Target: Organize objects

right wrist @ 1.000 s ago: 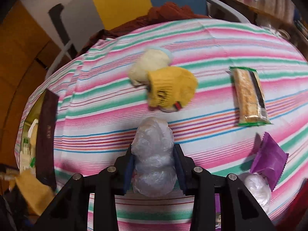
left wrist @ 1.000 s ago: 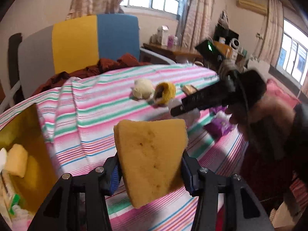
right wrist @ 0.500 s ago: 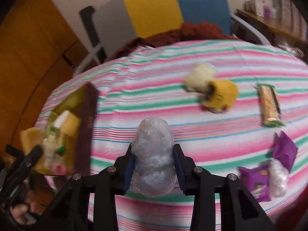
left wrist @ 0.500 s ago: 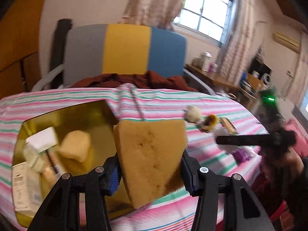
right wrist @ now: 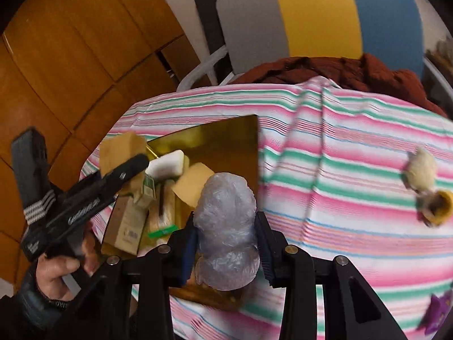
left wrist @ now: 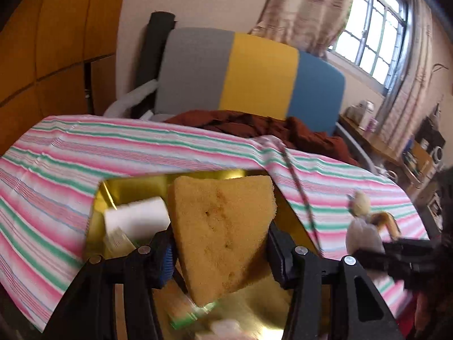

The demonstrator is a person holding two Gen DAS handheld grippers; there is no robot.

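Observation:
My left gripper (left wrist: 220, 248) is shut on a yellow sponge wedge (left wrist: 223, 226), held just above an open gold box (left wrist: 133, 182). In the right wrist view the same sponge (right wrist: 119, 151) hangs over the box's left side. My right gripper (right wrist: 226, 238) is shut on a crumpled clear plastic bag (right wrist: 226, 221), above the near right part of the gold box (right wrist: 226, 138). Inside the box lie a white block (right wrist: 167, 164), another yellow sponge (right wrist: 192, 187) and a carton (right wrist: 127, 223).
A cream ball (right wrist: 421, 170) and a yellow knitted item (right wrist: 440, 208) lie on the striped tablecloth (right wrist: 339, 198) to the right. A purple packet (right wrist: 436, 308) sits near the front right. A person's hand (right wrist: 56, 272) holds the left gripper. A chair with brown cloth (left wrist: 254, 124) stands behind the table.
Both grippers have swung left, from over the middle of the table to over the gold box, each still holding its object.

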